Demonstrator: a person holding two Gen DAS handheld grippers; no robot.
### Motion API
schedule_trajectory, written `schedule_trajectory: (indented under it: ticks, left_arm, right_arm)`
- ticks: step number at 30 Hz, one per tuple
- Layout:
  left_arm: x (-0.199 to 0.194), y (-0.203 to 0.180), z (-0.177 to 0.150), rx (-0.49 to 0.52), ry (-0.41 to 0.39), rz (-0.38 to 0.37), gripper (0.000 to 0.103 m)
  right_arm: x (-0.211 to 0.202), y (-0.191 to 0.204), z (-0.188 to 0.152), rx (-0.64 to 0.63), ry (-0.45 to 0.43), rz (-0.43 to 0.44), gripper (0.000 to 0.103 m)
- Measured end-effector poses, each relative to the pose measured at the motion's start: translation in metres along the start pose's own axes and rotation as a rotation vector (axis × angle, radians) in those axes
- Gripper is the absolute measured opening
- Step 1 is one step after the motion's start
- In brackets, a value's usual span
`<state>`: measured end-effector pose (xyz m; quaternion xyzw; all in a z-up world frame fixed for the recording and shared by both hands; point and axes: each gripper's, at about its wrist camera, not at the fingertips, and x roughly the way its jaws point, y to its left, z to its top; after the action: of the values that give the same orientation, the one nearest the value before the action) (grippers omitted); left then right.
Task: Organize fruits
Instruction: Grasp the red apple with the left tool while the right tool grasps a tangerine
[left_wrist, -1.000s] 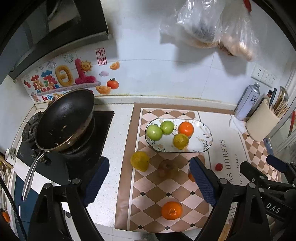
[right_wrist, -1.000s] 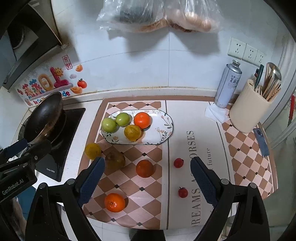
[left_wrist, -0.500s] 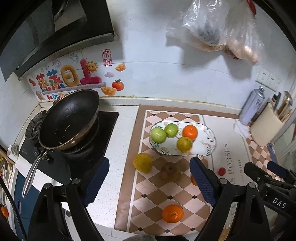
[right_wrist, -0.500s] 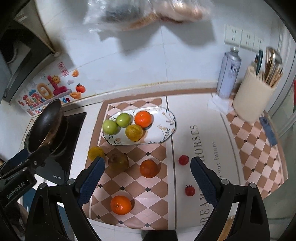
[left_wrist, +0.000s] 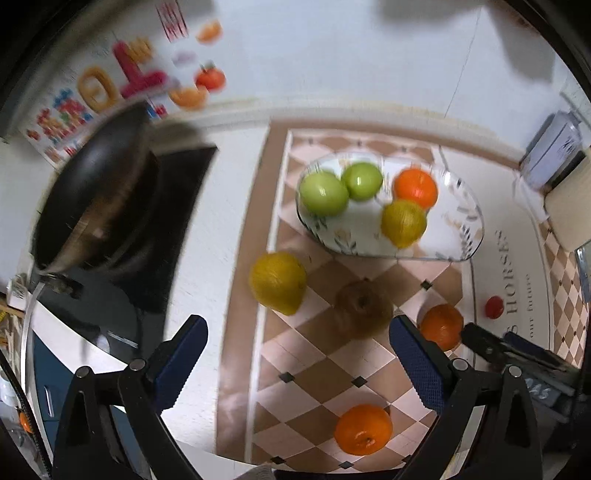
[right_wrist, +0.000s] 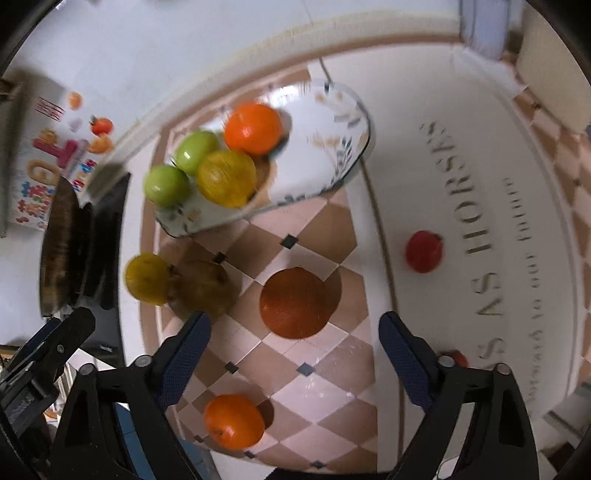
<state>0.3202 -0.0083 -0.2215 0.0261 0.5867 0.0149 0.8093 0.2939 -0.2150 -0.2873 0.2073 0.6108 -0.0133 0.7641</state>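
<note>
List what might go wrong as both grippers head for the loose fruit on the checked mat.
1. The right gripper, jaws closing and empty, lines up on the dark orange fruit; round fruit may roll off the pads.
2. The brown pear-like fruit sits close beside the yellow citrus; the left gripper, jaws opening, may knock one.
3. The oval patterned plate already holds four fruits crowded at one end; additions may dislodge them.

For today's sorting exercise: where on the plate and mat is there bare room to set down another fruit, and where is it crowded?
The plate's right half, beside the orange and yellow fruit, is bare. So is the lettered mat behind the red fruit. The plate's left end and the checkered patch before it are crowded.
</note>
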Motion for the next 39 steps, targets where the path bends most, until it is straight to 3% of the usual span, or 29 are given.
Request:
schedule_trajectory:
  ticks: [6,8,10,16,22,23,27,31,39]
  left_arm:
    - [0.046,-0.01,0.011,-0.007,0.135,-0.038,0.101]
    - [0.057,-0.014,0.013,-0.002,0.163,-0.044,0.101]
    - [0.066,-0.019,0.013,0.009,0.188,-0.048,0.101]
    - [0.091,-0.035,0.014,0.052,0.26,-0.072,0.101]
    - [0.108,-0.054,0.014,0.112,0.28,-0.076,0.099]
    - [0.109,-0.057,0.014,0.128,0.275,-0.079,0.096]
    - [0.108,-0.069,0.01,0.154,0.264,-0.128,0.064]
    - [0.104,-0.078,0.004,0.177,0.24,-0.098,0.064]
    - [0.105,-0.079,0.003,0.154,0.228,-0.117,0.063]
  right_arm:
    - [0.052,0.006,0.012,-0.04,0.064,-0.025,0.077]
    - [0.063,0.01,0.013,-0.062,0.078,-0.033,0.063]
    - [0.068,0.013,0.013,-0.084,0.086,-0.05,0.059]
    - [0.064,0.001,0.002,-0.09,0.121,-0.049,0.058]
    - [0.063,-0.006,-0.003,-0.083,0.135,-0.066,0.059]
    - [0.063,-0.008,-0.003,-0.08,0.133,-0.063,0.059]
    - [0.06,-0.01,-0.004,-0.08,0.13,-0.066,0.059]
    - [0.06,-0.01,-0.001,-0.07,0.133,-0.064,0.059]
    - [0.058,-0.008,0.0,-0.092,0.121,-0.078,0.059]
